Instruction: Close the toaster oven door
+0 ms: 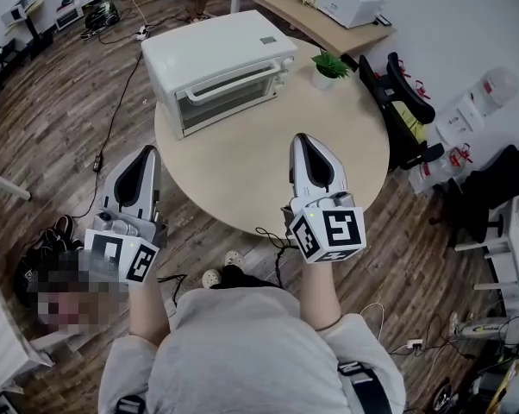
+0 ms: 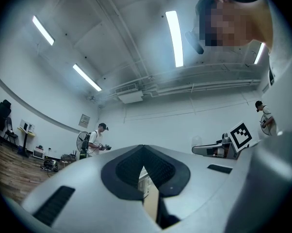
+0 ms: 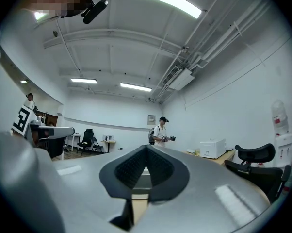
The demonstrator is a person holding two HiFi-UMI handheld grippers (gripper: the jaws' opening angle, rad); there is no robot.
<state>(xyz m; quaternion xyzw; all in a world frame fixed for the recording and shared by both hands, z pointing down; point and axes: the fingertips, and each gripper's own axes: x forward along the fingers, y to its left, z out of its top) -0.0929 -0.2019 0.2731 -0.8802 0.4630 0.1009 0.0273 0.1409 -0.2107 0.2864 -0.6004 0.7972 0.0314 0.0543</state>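
**Fingers (image 2: 126, 171) together on both grippers, toaster oven at the far left of the desk**

Fingers of the left gripper (image 1: 146, 152) meet at their tips, with only a thin wedge of daylight lower down between the dark pads and nothing held in it. The right gripper (image 1: 303, 139) looks the same in its own view: pads pressed together at the tip, empty.

From where the person stands, the right gripper hangs over the near part of the round wooden desk (image 1: 242, 175), pointing away toward the far side. The left gripper is off the desk's near left edge, above the plank floor (image 1: 53, 136). Each carries its marker cube at the near end, the left cube (image 1: 121, 255) and the right cube (image 1: 333, 231), close to the person's forearms.

The white toaster oven (image 1: 216, 50) sits on the far left part of the desk, its front turned toward the person and well apart from both grippers. Its glass door (image 1: 228, 97) appears to stand upright against the front, with the bar handle (image 1: 229, 83) along the top edge.

A small potted plant (image 1: 329, 67) stands just right of the oven. A black cable (image 1: 113, 119) trails across the floor on the left. Another person (image 3: 159, 130) stands far back in the room.
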